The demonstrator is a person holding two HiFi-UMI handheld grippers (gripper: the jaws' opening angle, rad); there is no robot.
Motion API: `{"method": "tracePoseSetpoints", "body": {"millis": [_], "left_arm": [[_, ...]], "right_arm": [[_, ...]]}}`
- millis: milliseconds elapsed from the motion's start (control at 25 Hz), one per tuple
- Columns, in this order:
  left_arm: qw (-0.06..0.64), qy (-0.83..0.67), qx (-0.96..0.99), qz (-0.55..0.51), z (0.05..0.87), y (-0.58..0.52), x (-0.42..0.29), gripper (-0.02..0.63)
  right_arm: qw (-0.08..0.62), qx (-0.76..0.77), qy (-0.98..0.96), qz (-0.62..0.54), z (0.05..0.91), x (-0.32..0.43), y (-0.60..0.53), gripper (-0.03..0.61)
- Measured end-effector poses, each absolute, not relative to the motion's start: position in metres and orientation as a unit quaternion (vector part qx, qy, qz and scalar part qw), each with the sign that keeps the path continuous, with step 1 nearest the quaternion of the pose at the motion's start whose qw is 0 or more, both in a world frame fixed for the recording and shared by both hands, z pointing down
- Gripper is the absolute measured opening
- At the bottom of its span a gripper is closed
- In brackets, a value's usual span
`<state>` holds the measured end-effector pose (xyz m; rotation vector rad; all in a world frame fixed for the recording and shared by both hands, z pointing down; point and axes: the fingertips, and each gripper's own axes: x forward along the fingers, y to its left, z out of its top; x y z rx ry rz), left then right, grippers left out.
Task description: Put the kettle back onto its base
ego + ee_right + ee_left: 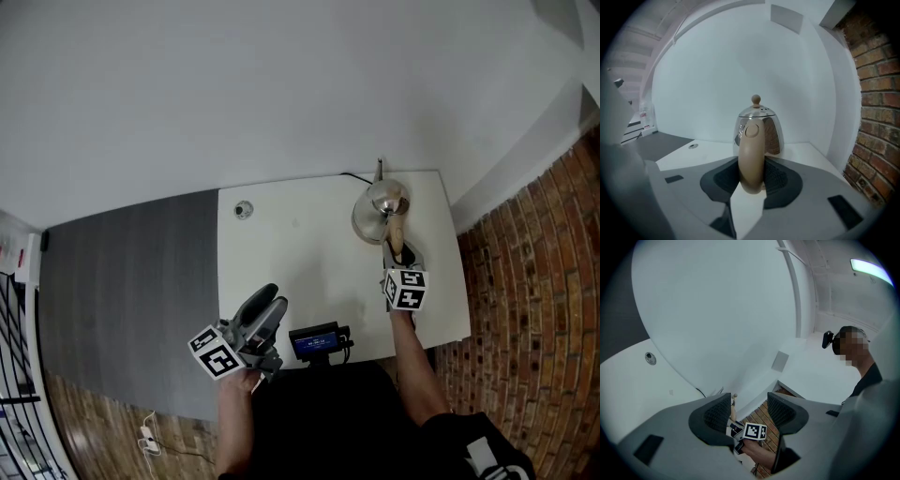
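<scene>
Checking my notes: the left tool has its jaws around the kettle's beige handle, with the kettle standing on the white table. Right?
Not the left: the right tool has its jaws around the beige handle of the kettle, as the right gripper view shows. The kettle does stand on the white table.

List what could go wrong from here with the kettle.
1. The right gripper grips only the lower end of the handle, so the kettle might tip or slip when lifted.
2. The kettle stands near the far right corner of the table; a push could send it toward the edge.
3. A cord runs behind the kettle and might snag.
</scene>
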<state>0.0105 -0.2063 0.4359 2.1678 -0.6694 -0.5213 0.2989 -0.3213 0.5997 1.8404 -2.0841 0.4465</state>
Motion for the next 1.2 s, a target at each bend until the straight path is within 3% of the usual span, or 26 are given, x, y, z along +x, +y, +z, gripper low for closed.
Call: {"method": "tracePoseSetpoints", "body": {"millis": [1200], "left_arm": [[0.411,-0.267,0.853,-0.181,0.447,-0.203,0.019,0.245]], "right_arm": [[0.158,0.633,-0.739,0.168,0.598,0.281,-0.324,0.121]]}}
